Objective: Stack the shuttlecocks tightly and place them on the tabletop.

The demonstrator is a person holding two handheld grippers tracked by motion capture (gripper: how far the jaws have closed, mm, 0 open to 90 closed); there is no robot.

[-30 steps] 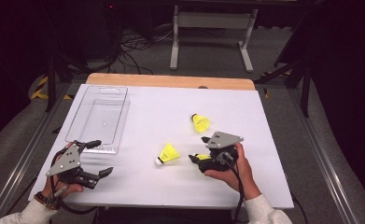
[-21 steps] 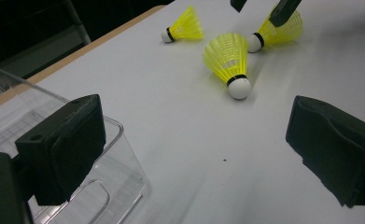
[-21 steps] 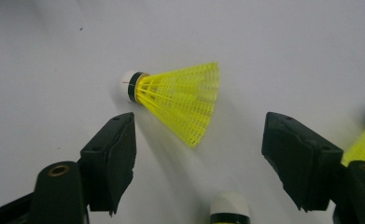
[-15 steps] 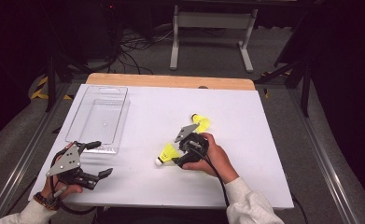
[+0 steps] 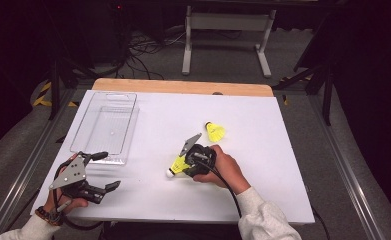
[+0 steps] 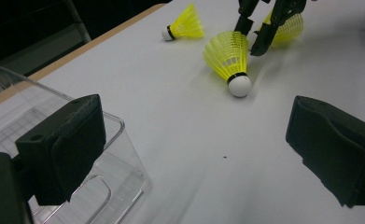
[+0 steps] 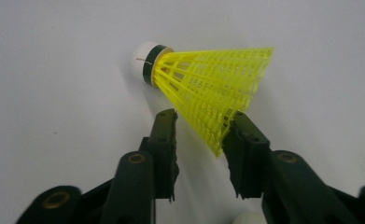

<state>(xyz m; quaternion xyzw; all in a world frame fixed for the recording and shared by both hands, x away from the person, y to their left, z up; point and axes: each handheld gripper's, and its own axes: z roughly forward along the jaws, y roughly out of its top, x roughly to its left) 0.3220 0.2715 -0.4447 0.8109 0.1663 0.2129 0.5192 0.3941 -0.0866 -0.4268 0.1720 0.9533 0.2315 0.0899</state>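
White table [image 5: 283, 165], right gripper [image 7: 200, 128] closing round shuttlecock [image 7: 208, 88]

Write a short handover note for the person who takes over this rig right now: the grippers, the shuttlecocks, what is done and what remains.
Right hand-held gripper: its jaws have just been closing around the skirt of the near yellow shuttlecock, which lies on its side on the white table. One jaw touches the skirt's edge; a firm grip is not yet visible.
Left hand-held gripper: open, holding nothing, near the table's front left corner.
Second yellow shuttlecock: lies farther back on the table.
Clear plastic bin: at the left, nothing inside.
Done: no shuttlecock moved into the bin.
Left: probably finish the grasp, then put both shuttlecocks in the bin.
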